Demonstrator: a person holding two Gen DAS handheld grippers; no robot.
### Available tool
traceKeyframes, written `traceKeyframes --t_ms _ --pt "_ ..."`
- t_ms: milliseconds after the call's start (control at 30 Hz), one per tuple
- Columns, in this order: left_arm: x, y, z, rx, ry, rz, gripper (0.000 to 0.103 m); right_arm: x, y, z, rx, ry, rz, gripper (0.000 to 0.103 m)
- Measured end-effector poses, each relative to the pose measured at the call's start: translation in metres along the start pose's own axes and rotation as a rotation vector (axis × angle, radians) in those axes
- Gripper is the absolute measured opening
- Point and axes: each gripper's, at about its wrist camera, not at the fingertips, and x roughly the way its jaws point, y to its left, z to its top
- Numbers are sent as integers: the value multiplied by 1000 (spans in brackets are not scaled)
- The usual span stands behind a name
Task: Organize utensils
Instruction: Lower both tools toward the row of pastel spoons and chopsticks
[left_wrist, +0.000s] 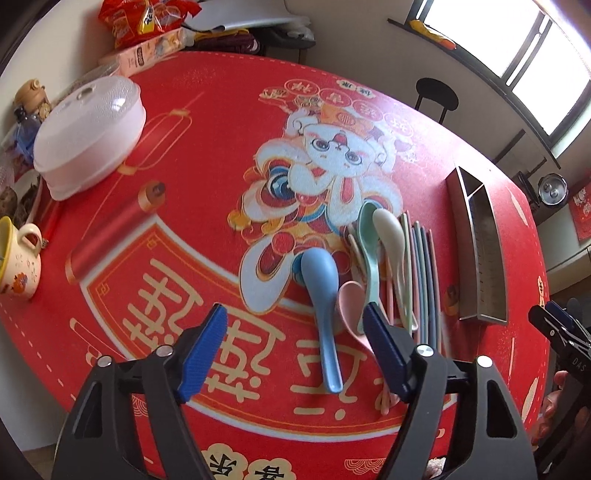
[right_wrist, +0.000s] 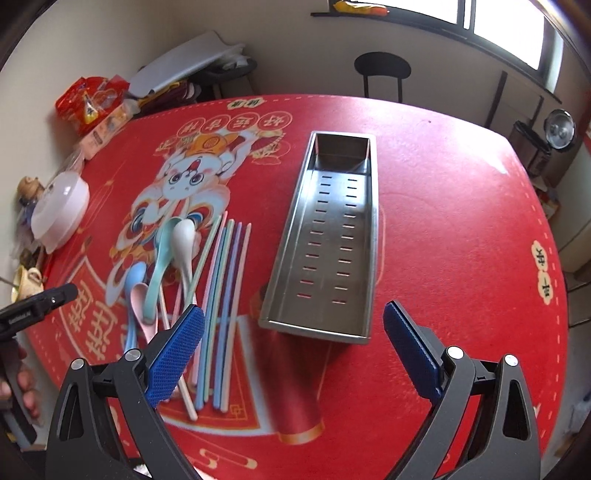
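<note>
In the left wrist view, a white translucent domed plastic cover (left_wrist: 88, 136) is seen at the upper left of the frame, and a cream ceramic mug with a yellow rim (left_wrist: 16, 258) at the far left edge. The left gripper (left_wrist: 295, 347) is held low in the centre with its jaws spread wide and nothing between them. Just past its blue pads, on the red printed tablecloth (left_wrist: 207, 122), a light blue plastic soup spoon (left_wrist: 321, 291) is laid, with a pink spoon (left_wrist: 351, 306), a mint green spoon (left_wrist: 369, 251) and a white spoon (left_wrist: 389, 236) beside it; these seem to overlap, though the stacking cannot be made out. Pastel plastic chopsticks (left_wrist: 424, 280) are spread to their right. A long perforated stainless steel tray (left_wrist: 484, 251) is set further right, apart from the utensils and with nothing in it.

In the right wrist view, the right gripper (right_wrist: 293, 332) is shown at lower centre, its jaws likewise spread and holding nothing, above the near end of the tray.
</note>
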Motion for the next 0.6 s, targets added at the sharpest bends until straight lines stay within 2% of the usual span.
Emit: traceKeyframes --t_ms 133,233,367,433,600 --pt "15 8 -12 2 41 -28 49 17 8 -1 -4 45 81 94" --pt "20 14 -17 4 47 -41 40 22 18 -2 -20 61 104 94" --pt "22 20 -15 8 36 -58 36 28 37 1 -61 75 156 92" --pt "24 23 -12 11 31 -62 36 36 49 3 -93 103 176 56" --pt "30 30 -6 5 35 -91 36 58 65 7 -84 161 210 55"
